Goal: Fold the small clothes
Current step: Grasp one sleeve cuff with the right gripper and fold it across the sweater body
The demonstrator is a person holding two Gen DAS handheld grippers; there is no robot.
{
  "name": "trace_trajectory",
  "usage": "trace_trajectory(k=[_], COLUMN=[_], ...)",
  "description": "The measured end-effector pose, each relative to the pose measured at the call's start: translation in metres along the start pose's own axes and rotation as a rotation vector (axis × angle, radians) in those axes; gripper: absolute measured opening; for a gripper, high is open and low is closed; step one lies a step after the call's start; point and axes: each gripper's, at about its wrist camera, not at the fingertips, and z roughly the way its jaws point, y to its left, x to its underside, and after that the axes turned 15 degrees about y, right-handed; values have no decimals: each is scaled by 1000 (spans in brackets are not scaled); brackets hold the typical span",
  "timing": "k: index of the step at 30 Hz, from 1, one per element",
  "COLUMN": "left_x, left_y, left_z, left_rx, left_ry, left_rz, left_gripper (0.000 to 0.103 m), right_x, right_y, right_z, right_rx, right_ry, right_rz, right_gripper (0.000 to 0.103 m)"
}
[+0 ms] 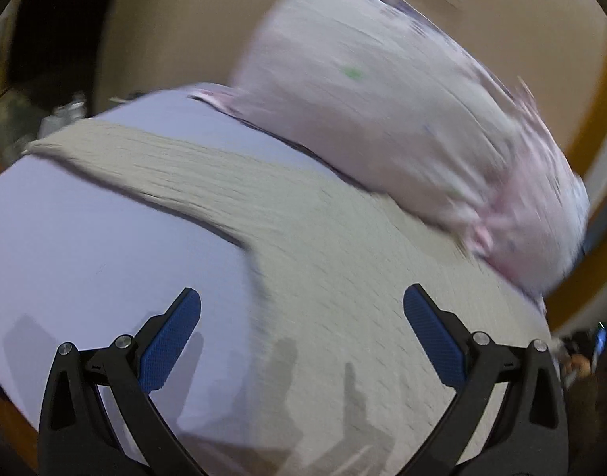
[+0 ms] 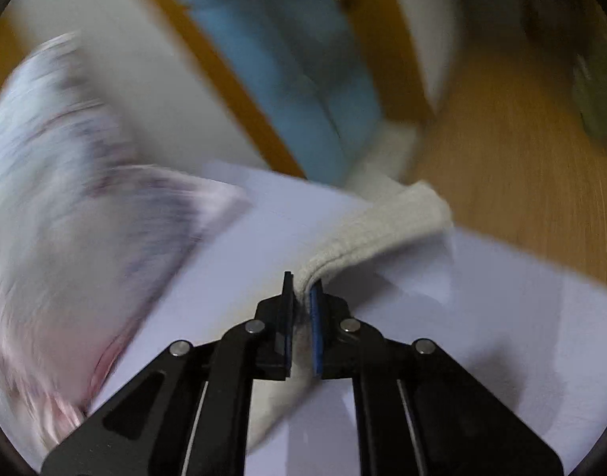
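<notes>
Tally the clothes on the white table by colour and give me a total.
Beige ribbed knit garment, spread on the white table, one sleeve end pinched in the right tongs: 1
Pale pink printed folded garment, lying beyond it: 1
Total: 2
The left tongs are open and hold nothing.

Both grippers, left gripper (image 1: 302, 303) and right gripper (image 2: 302, 287), have black linkage arms, silver rivets and textured blue pads (image 1: 170, 347).
</notes>
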Motion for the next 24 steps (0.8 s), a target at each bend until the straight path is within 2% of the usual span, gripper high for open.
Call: trace_trajectory(k=[2, 4, 7, 8, 10, 12, 13, 14, 15, 16, 17, 19, 23, 24], left_x=[-10, -19, -33, -37, -44, -53, -57, -60, -66, -69, -73, -76, -94, -100], left_y=[24, 42, 69, 77, 88, 99, 102, 108, 117, 124, 133, 144, 161, 167], left_z=[-9, -14, -21, -22, -20, -15, -12, -9, -3, -1, 5, 11, 16, 18], left_rx=[-23, -49, -55, -46, -45, -41, -47, -49, -41, -37, -22, -7, -11, -7], left_ry=[-49, -78, -109, -114, -109, -102, -93, -83, -65, -54, -38, -26, -42, -47], left_rz=[-67, -125, -221, -245, -288, -312, -324, -342, -374, -396, -431, -472, -517, -541], left_gripper=[102, 102, 102, 102, 101, 93, 90, 90, 87, 85, 84, 78, 70, 66], right_x=[21, 48, 119, 141, 192, 258, 293, 308, 324, 330, 327, 314, 273, 263], right_y=[61, 115, 214, 235, 281, 325, 342, 347, 350, 348, 344, 330, 295, 283], right_z=[-29, -51, -76, -81, -78, -66, -54, -51, -51, -52, -57, -63, -70, -70], right_rx=[-76, -172, -361, -401, -484, -538, -544, -540, -540, -542, -540, -531, -533, -531], right_ry=[-53, -69, -15, 13, 102, 285, 402, 453, 486, 485, 452, 394, 367, 363], right_rz=[-188, -335, -610, -672, -794, -950, -1021, -1049, -1069, -1074, -1064, -1023, -895, -866], right_gripper=[7, 7, 7, 7, 7, 12, 20, 32, 37, 47, 59, 73, 79, 80])
